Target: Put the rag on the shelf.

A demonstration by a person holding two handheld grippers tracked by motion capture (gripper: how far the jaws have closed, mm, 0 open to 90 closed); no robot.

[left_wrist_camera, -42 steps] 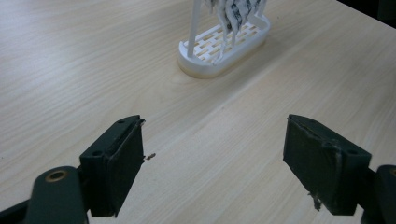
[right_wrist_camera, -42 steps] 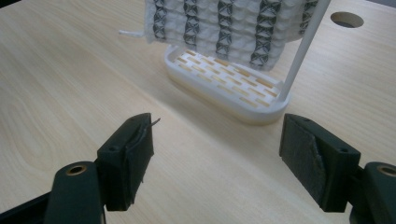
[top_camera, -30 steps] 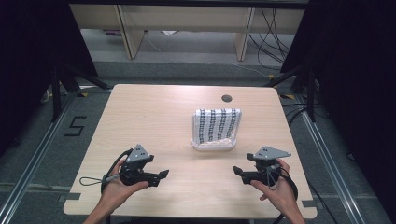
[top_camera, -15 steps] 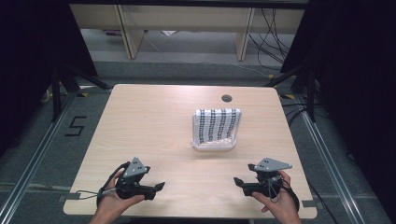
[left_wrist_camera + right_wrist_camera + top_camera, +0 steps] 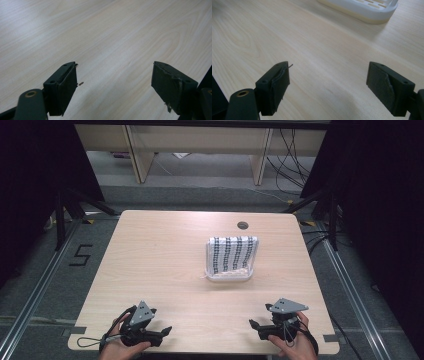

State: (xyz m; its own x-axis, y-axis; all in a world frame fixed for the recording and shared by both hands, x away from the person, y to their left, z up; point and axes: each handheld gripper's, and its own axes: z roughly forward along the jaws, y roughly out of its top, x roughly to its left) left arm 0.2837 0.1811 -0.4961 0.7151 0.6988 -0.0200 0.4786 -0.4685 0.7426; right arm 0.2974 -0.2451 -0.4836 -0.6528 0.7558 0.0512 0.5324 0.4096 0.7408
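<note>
- Both grippers sit low at the table's [image 5: 165, 255] near edge — left gripper [image 5: 159, 334] and right gripper [image 5: 257, 329] gaping wide, nothing between the jaws; the right's have just been opening.
- The white tray [image 5: 229, 274] with its striped cloth [image 5: 233, 252] stands mid-table, well apart.
- Looks like a resting stage — the next move calls for a forward reach.

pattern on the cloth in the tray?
White cloth with dark dotted stripes; high view shows it best.

Worktop [image 5: 165, 260]: tray [image 5: 229, 274] right of centre, with a folded cloth [image 5: 233, 252] apparently standing in it, leaning back. Cable hole [image 5: 243, 225] behind the tray, near the far edge. Left tongs [image 5: 159, 334] and right tongs [image 5: 256, 328] at the near edge, well apart.
</note>
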